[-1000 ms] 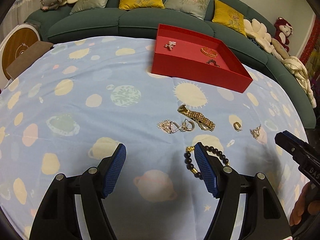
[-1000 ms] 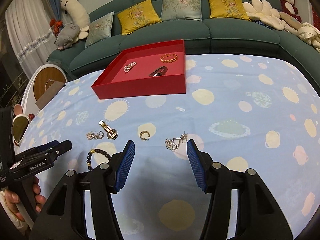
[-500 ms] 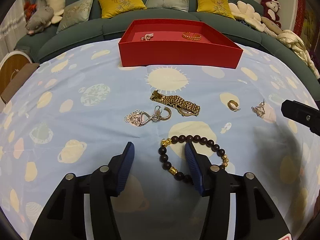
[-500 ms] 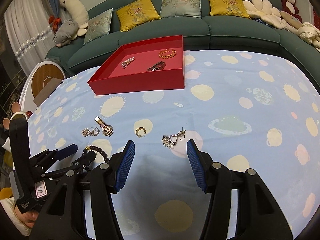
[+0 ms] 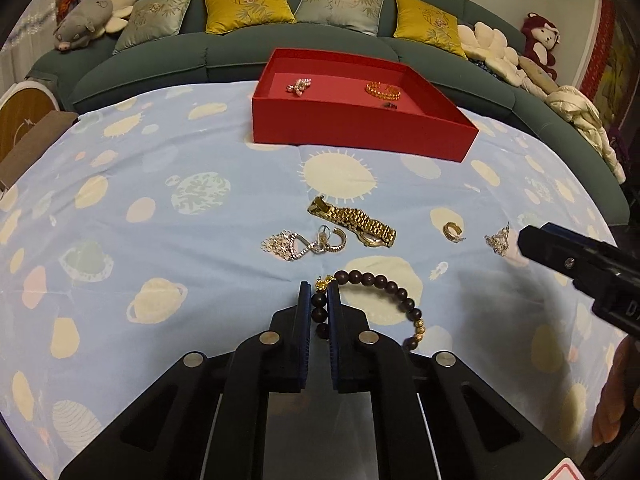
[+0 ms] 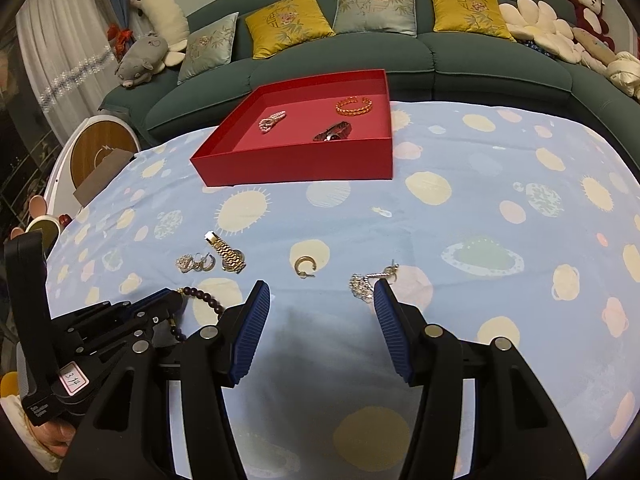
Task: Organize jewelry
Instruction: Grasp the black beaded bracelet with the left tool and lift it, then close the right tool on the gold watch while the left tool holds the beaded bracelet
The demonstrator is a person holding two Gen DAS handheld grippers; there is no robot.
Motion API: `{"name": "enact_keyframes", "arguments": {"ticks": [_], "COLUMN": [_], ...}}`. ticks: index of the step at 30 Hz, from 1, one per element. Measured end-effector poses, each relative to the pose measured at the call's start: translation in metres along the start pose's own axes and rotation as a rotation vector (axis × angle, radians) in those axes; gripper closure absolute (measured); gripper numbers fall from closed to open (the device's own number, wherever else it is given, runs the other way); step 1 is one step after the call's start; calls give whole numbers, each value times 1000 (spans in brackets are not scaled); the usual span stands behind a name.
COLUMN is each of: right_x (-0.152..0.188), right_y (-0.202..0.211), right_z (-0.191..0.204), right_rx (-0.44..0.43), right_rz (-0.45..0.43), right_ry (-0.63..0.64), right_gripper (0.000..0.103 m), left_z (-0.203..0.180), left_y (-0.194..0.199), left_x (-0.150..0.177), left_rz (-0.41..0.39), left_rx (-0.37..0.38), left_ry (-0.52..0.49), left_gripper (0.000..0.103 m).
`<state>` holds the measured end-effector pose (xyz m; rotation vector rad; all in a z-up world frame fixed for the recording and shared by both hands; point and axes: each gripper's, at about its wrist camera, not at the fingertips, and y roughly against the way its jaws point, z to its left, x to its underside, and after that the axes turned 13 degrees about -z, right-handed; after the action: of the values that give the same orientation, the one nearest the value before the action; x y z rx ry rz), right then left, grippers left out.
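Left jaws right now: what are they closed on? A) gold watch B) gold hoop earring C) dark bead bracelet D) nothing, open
C: in the left wrist view the left gripper has its jaws pinched on the dark bead bracelet, while the gold watch and gold hoop earring lie free on the cloth.

Two fisheye views are looking forward from low over a tabletop (image 5: pixel 168 248) covered in a planet-print cloth, toward a teal sofa (image 5: pixel 224 64) at the far side. The left wrist view is sitting close above the cloth, facing a red tray (image 5: pixel 360 132) slightly right of centre. The right wrist view is looking from further right, with the red tray (image 6: pixel 296 164) lying far left. Both are sharing the tray, the loose jewelry in the middle, and the sofa cushions.
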<state>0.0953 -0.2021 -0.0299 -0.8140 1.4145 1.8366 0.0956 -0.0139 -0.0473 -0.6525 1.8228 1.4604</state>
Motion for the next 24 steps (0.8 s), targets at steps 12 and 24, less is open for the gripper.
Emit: {"name": "enact_keyframes", "arguments": {"ticks": [12,24], "right_x": [-1,12], "right_y": [-40,-95], "right_z": [73,88], "right_rx": [-132,-78], "right_rz": [35,101], "right_ry": [179,262], "right_gripper": [51,65], "left_z": [52,76], "left_y": [47,48], "left_x": [-28,-26], "left_rz": [-85,-74], "left_rx": [-2,-26], "left_ry": [106,138], "left_gripper": [98,98]}}
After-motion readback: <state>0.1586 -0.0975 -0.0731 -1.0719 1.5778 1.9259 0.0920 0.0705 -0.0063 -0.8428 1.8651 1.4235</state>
